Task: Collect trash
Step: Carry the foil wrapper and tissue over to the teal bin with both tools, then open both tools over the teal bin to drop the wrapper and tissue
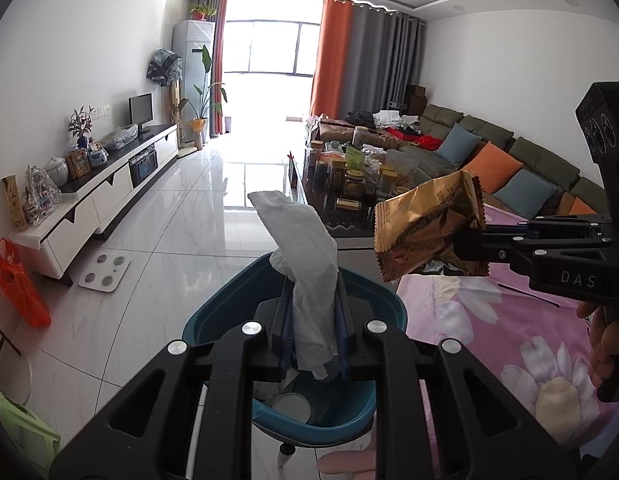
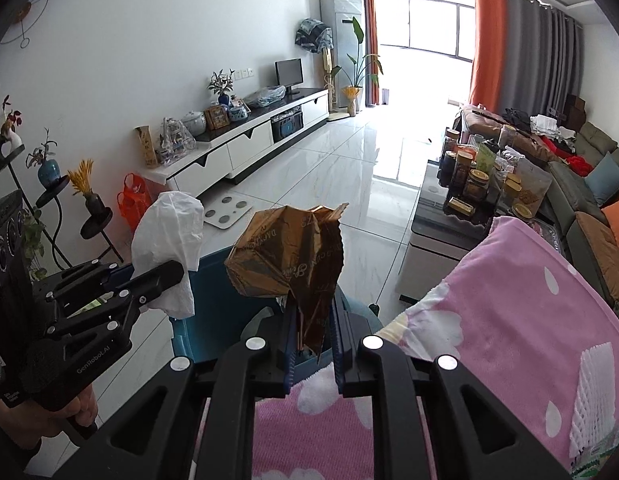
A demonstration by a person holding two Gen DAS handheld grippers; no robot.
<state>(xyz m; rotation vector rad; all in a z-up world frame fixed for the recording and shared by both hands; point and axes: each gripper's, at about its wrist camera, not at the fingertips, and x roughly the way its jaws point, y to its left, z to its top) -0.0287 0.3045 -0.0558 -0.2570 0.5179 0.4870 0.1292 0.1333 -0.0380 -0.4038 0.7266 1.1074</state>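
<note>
The teal bin (image 1: 213,316) sits on the floor directly under the left tool (image 1: 314,320), which is clamped on a white tissue (image 1: 305,256) standing upright. The right tool (image 2: 314,320), clamped on a gold wrapper (image 2: 285,252), seems further right, over the pink blanket's (image 2: 521,304) edge.

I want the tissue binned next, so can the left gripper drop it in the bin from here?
Probably yes: the left gripper holds the tissue right over the open bin, nothing between.
</note>
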